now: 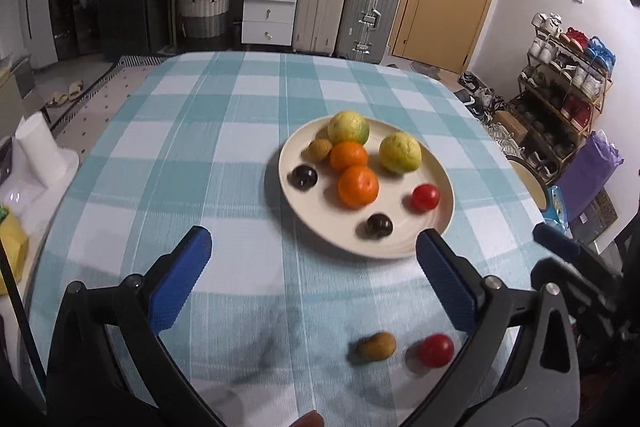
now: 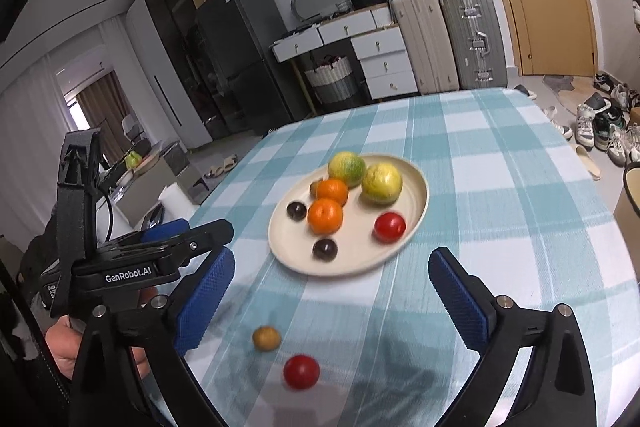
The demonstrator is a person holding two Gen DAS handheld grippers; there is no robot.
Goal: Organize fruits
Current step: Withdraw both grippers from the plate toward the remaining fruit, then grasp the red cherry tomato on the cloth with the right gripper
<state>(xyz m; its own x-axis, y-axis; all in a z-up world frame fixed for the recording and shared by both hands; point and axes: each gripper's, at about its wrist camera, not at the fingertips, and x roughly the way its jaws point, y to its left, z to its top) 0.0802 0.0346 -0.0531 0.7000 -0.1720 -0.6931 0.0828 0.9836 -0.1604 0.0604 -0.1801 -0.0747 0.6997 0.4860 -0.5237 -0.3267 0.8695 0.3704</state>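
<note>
Left wrist view: both claws, left claw (image 1: 314, 253) and right claw (image 2: 332, 273), spread empty; next, pinch the tomato (image 1: 436, 350) at five o'clock, then the plate (image 1: 320, 227).

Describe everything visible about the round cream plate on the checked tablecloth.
The round cream plate looks like glazed ceramic, shallow with a raised rim. It lies flat on the teal-and-white checked tablecloth. It holds two yellow-green citrus fruits, two oranges, two dark plums, one red fruit and one small brown fruit. Neither gripper touches it.
</note>
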